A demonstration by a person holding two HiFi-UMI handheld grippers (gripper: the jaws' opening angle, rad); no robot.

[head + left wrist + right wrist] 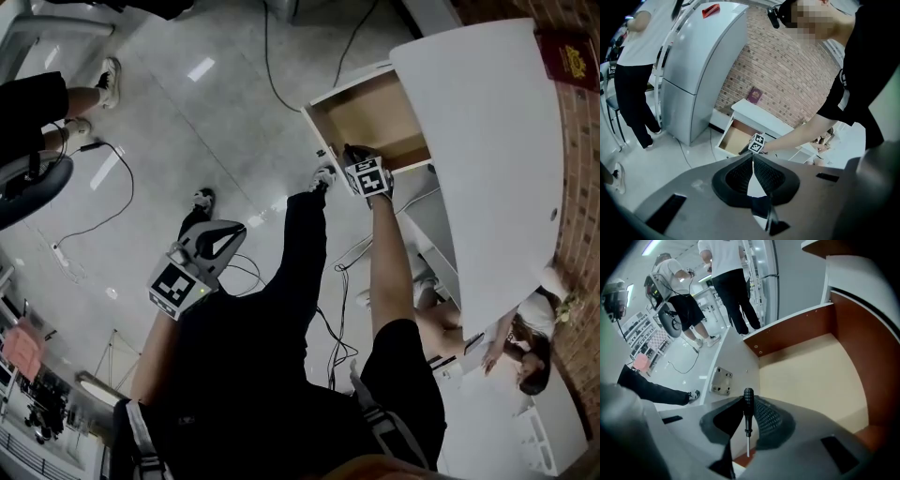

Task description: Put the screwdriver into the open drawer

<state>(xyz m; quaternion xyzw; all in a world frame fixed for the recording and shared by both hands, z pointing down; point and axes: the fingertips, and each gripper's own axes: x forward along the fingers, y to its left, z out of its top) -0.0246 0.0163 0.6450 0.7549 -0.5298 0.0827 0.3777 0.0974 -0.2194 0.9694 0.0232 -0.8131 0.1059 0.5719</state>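
Observation:
A black-handled screwdriver [748, 423] with a thin metal shaft stands upright between the jaws of my right gripper [747, 398], which is shut on it. That gripper hangs at the front edge of the open drawer [811, 376], whose pale bottom is bare. In the head view the right gripper [354, 157] reaches to the drawer [370, 112] under the white cabinet top [487, 141]. My left gripper [225, 236] hangs lower left, away from the drawer, and in its own view its jaws [753, 158] are shut on nothing.
A metal plate [722, 381] sits on the drawer's white front panel. A dark red booklet [567, 56] lies on the cabinet top. A grey fridge [698, 61] stands left of the drawer. Cables [103, 206] run over the floor, and people stand nearby [726, 282].

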